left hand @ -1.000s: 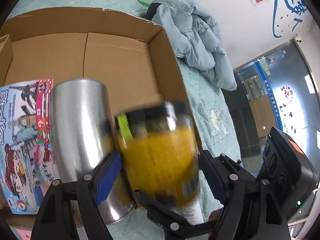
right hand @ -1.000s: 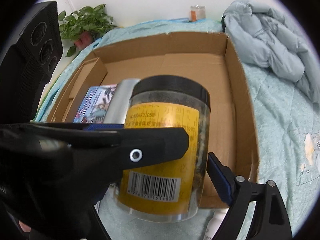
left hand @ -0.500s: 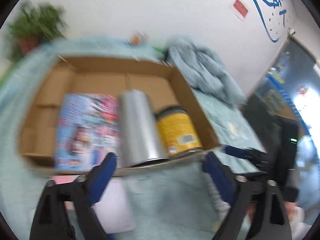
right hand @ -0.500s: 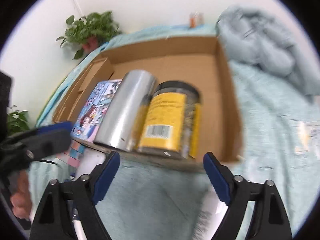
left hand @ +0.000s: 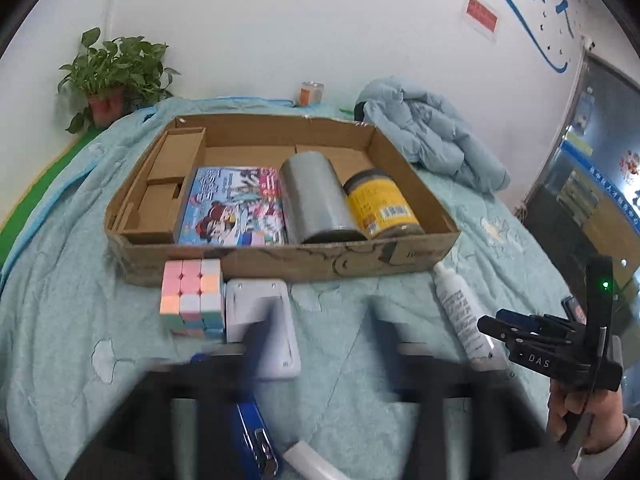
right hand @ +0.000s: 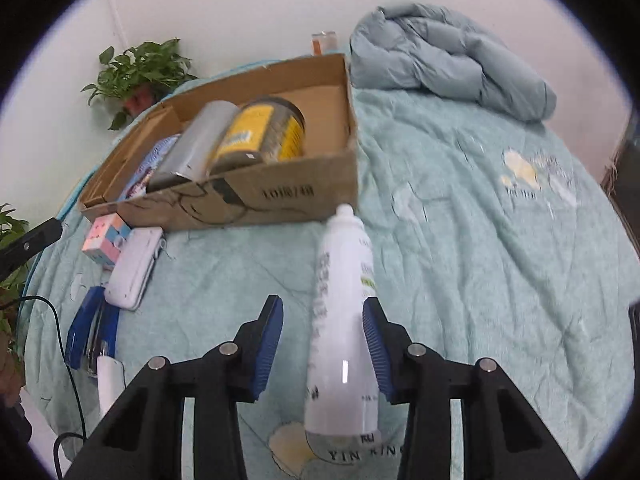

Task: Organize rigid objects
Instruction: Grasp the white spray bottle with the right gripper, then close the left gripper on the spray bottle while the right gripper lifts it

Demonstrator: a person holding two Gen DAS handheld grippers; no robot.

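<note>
White bottle, lying on bed, next to be boxed.

Left wrist view: left claw [left hand: 320, 344] blurred, jaws apart and empty over the bedspread [left hand: 72, 280]; cardboard box [left hand: 288, 258] holds a booklet [left hand: 234, 208], steel cylinder [left hand: 318, 200] and yellow-label jar [left hand: 380, 204]; pastel cube [left hand: 192, 298] and white case [left hand: 262, 322] lie just outside its front wall. Right wrist view: right claw [right hand: 324, 344] released, jaws straddling the white bottle [right hand: 344, 320], far pad close, near pad apart. Likely light, stiff, smooth and rollable; grip mid-body, squarely across.
</note>
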